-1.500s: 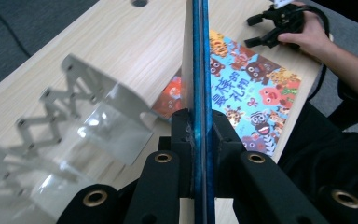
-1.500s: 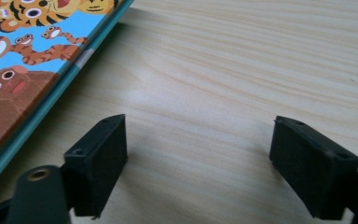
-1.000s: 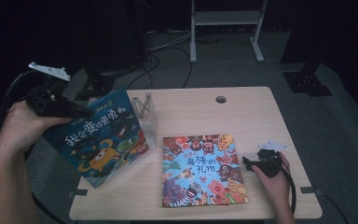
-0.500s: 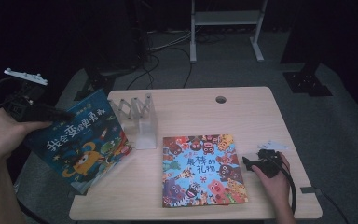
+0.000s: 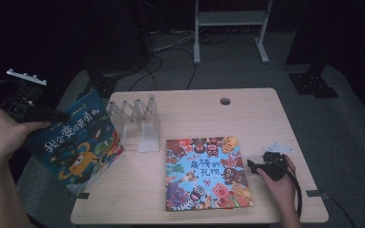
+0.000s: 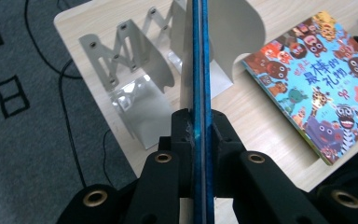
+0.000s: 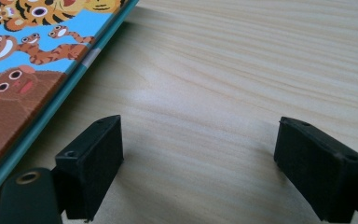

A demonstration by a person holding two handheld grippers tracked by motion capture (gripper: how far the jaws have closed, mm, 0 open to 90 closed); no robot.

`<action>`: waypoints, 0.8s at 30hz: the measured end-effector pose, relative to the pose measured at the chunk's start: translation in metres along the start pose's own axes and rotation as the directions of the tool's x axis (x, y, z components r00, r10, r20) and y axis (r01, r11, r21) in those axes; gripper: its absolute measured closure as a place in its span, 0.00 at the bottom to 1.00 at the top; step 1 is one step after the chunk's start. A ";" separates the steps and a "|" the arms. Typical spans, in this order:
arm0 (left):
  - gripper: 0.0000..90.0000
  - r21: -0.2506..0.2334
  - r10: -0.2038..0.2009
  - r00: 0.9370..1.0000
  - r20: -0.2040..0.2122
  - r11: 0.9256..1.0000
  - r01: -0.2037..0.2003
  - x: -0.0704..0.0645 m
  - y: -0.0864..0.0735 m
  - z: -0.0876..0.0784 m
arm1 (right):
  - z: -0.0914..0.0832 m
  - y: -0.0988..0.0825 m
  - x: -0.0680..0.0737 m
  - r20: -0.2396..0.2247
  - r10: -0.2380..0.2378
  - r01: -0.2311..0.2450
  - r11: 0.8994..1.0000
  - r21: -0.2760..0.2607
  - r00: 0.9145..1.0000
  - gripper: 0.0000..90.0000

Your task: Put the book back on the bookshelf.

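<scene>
Left gripper (image 5: 52,115) clamps blue picture book (image 5: 76,142), long axis prob. toward lower right; it's shifted left. Right gripper (image 7: 198,163) gapes empty.

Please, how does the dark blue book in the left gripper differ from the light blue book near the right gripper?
The dark blue book is lifted and tilted past the table's left edge; the light blue book lies flat on the table. The left gripper is shut on the dark blue book's edge; the right gripper stands open beside the light blue book, apart from it. Both have cartoon creatures and Chinese titles on the covers.
</scene>
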State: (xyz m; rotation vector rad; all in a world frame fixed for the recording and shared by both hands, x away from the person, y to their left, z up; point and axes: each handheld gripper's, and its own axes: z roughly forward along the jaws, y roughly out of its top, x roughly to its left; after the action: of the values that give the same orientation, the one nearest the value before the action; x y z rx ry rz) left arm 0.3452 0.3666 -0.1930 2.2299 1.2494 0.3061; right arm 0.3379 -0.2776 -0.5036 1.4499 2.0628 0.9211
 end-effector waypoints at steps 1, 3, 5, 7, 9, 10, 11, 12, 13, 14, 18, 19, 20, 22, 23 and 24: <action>0.92 -0.005 -0.005 1.000 0.000 1.000 0.005 0.001 0.000 0.001 | 0.000 0.000 0.000 0.000 0.000 0.000 1.000 0.000 1.000 0.16; 0.92 -0.005 -0.011 1.000 -0.003 1.000 0.011 0.003 0.000 0.001 | 0.000 0.000 0.000 0.000 0.000 0.000 1.000 0.000 1.000 0.16; 0.92 0.001 -0.026 1.000 -0.005 1.000 0.026 0.007 0.001 0.002 | 0.000 0.000 0.000 0.000 0.000 0.000 1.000 0.000 1.000 0.16; 0.92 0.007 -0.043 0.999 -0.010 0.999 0.043 0.011 0.001 0.005 | 0.000 0.000 0.000 0.000 0.000 0.000 1.000 0.000 1.000 0.16; 0.92 0.004 -0.054 0.998 -0.013 0.999 0.054 0.015 0.002 0.007 | 0.000 0.000 0.000 0.000 0.000 0.000 1.000 0.000 1.000 0.16; 0.92 0.005 -0.060 0.998 -0.019 0.998 0.060 0.018 0.003 0.008 | 0.000 0.000 0.000 0.000 -0.001 0.001 1.000 0.000 1.000 0.16; 0.92 -0.001 -0.069 0.997 -0.022 0.998 0.069 0.020 0.003 0.009 | 0.000 0.000 0.000 0.000 0.000 0.000 1.000 0.000 1.000 0.16; 0.92 0.001 -0.074 0.997 -0.026 0.997 0.074 0.022 0.004 0.010 | 0.000 0.000 0.000 0.000 -0.001 0.001 1.000 0.000 1.000 0.16; 0.92 -0.006 -0.087 0.996 -0.033 0.996 0.087 0.024 0.005 0.012 | 0.000 0.000 0.000 0.000 0.000 0.000 1.000 0.000 1.000 0.16; 0.92 -0.016 -0.105 0.994 -0.042 0.994 0.104 0.028 0.008 0.013 | 0.000 0.000 0.000 0.000 0.000 0.000 1.000 0.000 1.000 0.16; 0.92 -0.027 -0.125 0.990 -0.063 0.992 0.124 0.033 0.013 0.016 | 0.000 0.000 0.000 0.000 0.001 -0.001 1.000 0.001 1.000 0.16; 0.92 -0.031 -0.133 0.989 -0.070 0.991 0.131 0.034 0.015 0.017 | 0.000 0.000 0.000 0.000 0.000 0.000 1.000 0.000 1.000 0.16; 0.92 -0.033 -0.140 0.987 -0.079 0.990 0.138 0.035 0.017 0.019 | 0.000 0.000 0.000 0.000 0.000 0.000 1.000 0.000 1.000 0.16; 0.92 -0.036 -0.149 0.984 -0.095 0.989 0.146 0.037 0.020 0.022 | 0.000 0.000 0.000 0.000 0.001 -0.001 1.000 0.001 1.000 0.16; 0.92 -0.038 -0.154 0.983 -0.104 0.988 0.151 0.038 0.022 0.023 | 0.000 0.000 0.000 0.000 0.000 0.000 1.000 0.000 1.000 0.16; 0.92 -0.037 -0.158 0.981 -0.111 0.987 0.155 0.039 0.024 0.025 | 0.000 0.000 0.000 0.000 0.001 -0.001 1.000 0.001 1.000 0.16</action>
State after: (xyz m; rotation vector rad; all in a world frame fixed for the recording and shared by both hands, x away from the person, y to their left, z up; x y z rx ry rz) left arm 0.3944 0.3809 -0.2026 2.1001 1.4627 0.3915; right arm 0.3378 -0.2776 -0.5036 1.4510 2.0631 0.9212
